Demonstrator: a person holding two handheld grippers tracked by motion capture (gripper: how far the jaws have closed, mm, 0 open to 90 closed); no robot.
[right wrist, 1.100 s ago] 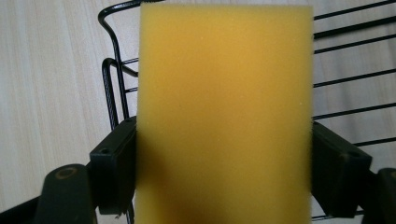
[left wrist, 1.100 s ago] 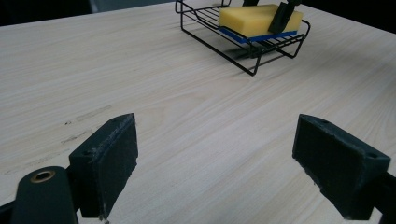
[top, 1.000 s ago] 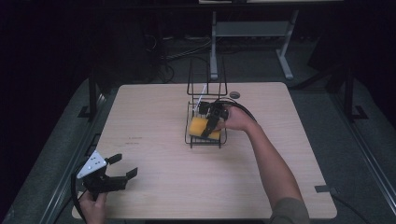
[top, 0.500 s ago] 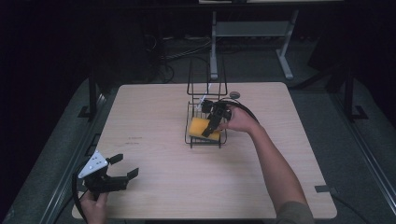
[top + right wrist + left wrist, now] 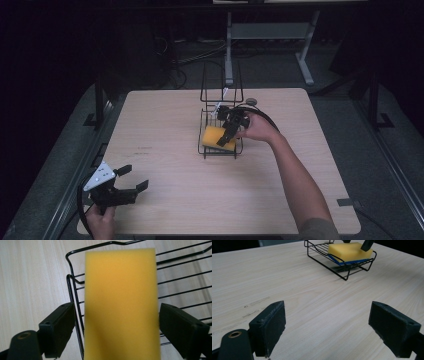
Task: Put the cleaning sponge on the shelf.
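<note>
A yellow sponge [image 5: 218,137] with a blue underside lies in the tray of a black wire rack [image 5: 219,153] at the middle of the table. My right gripper [image 5: 229,135] reaches into the rack from the right. In the right gripper view its jaws stand open either side of the sponge [image 5: 121,302], the left one clear of it and the right one at its edge. My left gripper [image 5: 135,177] hovers open over the table's near left corner with nothing between its jaws. In the left gripper view the sponge [image 5: 349,251] and rack [image 5: 329,268] are far off.
The rack has a tall wire handle [image 5: 221,80] rising at its back. A small dark round object [image 5: 251,102] lies just behind the rack. Bare wooden tabletop [image 5: 165,130] stretches between my two grippers. Dark floor and a metal stand [image 5: 270,35] lie beyond the table.
Hardly anything differs: my right gripper stays over the sponge in the rack, and my left gripper holds its place at the near left corner.
</note>
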